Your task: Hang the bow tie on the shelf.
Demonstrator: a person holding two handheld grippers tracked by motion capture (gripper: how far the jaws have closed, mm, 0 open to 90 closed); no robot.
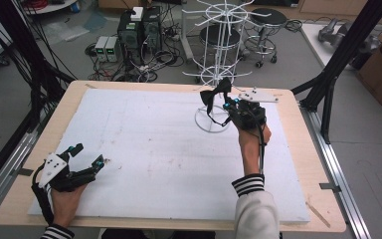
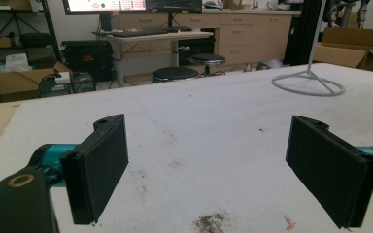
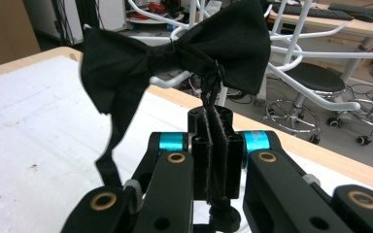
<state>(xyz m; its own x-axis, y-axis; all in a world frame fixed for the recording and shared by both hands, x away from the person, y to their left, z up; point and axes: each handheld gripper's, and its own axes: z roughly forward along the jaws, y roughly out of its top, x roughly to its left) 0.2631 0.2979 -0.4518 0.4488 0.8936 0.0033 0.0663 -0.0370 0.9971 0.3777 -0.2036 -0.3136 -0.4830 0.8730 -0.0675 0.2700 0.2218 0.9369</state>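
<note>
the right gripper (image 1: 227, 105) is clenched on the strap of a black bow tie (image 1: 215, 93), its jaws pressed together with the thin band pinched between them. in the right gripper view the bow tie (image 3: 175, 53) spreads just above and ahead of the jaw tips, draped against a white prong of the wire rack (image 3: 315, 46), with one strap end hanging down past the gripper's left side. the rack's round base (image 1: 205, 125) sits on the white mat just left of this gripper, close to the far edge of the table (image 1: 169, 85), so little room remains beyond the gripper before the mat ends.

the left gripper (image 1: 85, 155) rests near the mat's left edge with its jaws spread wide and nothing between them. ahead of it the white mat (image 2: 213, 126) runs bare up to the rack base (image 2: 308, 85), well apart on its right.
</note>
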